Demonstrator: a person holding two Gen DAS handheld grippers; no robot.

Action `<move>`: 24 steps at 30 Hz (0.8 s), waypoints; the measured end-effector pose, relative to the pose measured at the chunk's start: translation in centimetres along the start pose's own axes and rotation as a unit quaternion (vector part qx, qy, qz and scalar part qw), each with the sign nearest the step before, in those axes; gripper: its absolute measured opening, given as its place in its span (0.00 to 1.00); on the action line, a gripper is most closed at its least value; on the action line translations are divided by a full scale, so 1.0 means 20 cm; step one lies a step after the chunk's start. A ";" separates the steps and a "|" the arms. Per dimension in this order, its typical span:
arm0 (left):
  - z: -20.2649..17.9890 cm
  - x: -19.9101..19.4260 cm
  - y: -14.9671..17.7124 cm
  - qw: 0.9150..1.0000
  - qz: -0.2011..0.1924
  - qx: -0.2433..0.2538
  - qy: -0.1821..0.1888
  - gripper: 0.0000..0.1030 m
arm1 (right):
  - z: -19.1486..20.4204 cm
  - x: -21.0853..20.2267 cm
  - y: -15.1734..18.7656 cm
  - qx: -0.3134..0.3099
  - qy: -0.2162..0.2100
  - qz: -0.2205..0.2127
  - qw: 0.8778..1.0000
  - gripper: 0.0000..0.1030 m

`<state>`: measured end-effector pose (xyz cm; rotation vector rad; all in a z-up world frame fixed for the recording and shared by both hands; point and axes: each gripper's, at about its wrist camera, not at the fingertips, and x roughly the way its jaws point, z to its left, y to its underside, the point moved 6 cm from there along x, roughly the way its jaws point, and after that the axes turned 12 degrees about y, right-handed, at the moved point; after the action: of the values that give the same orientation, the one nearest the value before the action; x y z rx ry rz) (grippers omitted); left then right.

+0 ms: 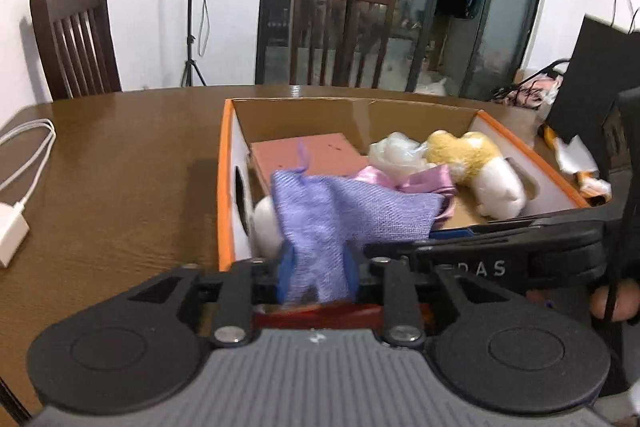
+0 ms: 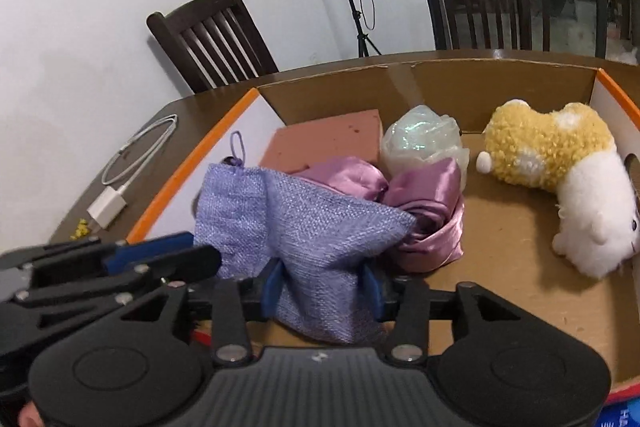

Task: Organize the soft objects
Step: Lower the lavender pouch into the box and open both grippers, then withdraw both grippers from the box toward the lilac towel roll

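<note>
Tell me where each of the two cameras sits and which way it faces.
Left wrist: on the left gripper, facing across the cardboard box toward the chairs; its fingers pinch the purple pouch; the right gripper and a fingertip show at right.
Right wrist: on the right gripper, looking down into the box; it also grips the pouch; the left gripper shows at left.
Shared: pouch, pink satin cloth, plush toy, charger cable.

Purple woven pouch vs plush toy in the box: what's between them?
In the right wrist view, the crumpled pink satin cloth lies against the purple woven pouch; then bare cardboard box floor reaches the plush toy.
</note>
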<state>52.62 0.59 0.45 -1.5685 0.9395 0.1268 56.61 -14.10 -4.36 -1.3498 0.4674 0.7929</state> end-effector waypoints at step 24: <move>-0.44 -1.08 0.15 0.986 -0.153 0.063 -0.018 0.85 | -0.26 -1.53 0.23 -0.070 0.110 -0.236 0.963 0.82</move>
<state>32.80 3.54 12.62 -1.5679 0.6560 -0.1190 33.76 -26.23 13.37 -1.6102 0.2458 0.2860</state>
